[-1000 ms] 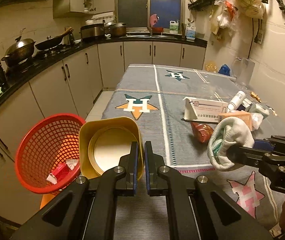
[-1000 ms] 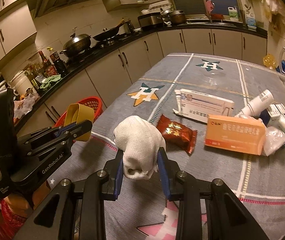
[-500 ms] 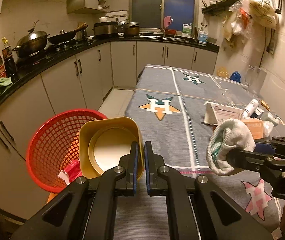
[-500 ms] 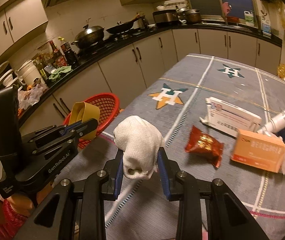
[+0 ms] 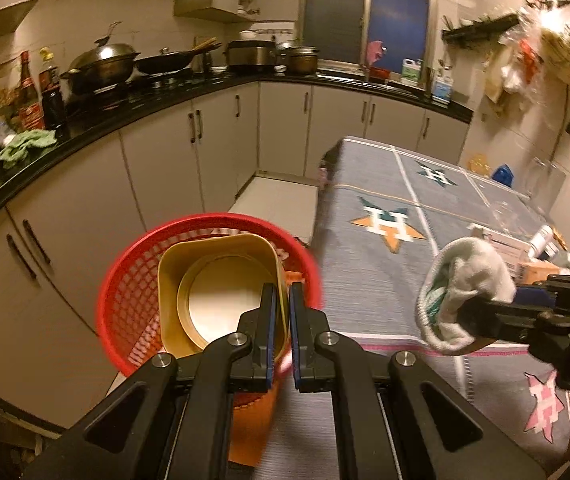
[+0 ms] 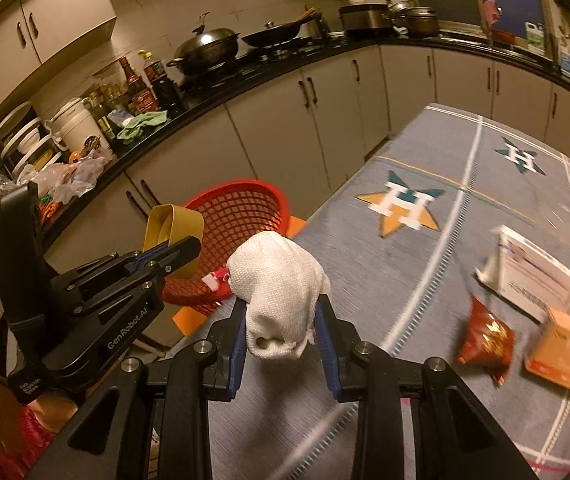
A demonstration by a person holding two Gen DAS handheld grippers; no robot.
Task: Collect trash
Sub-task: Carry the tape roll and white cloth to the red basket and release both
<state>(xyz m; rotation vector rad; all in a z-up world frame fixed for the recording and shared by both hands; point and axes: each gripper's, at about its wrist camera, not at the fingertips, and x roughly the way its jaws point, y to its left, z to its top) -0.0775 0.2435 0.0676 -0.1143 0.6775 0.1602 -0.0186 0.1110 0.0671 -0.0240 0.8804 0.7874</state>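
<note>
Basket (image 5: 133,280) sits off the counter (image 5: 369,280) edge, directly under left tongs (image 5: 281,300) clamped on yellow cup (image 5: 221,280), nearer than right tongs (image 6: 281,320) gripping white sock (image 6: 277,280) beside it.

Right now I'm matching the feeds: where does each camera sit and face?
Left wrist: behind left gripper, which pinches yellow tub over red basket; right gripper at right.
Right wrist: behind right gripper, clamping white cloth; left gripper at left, table beyond.
Shared: basket, tub, cloth, table.
</note>
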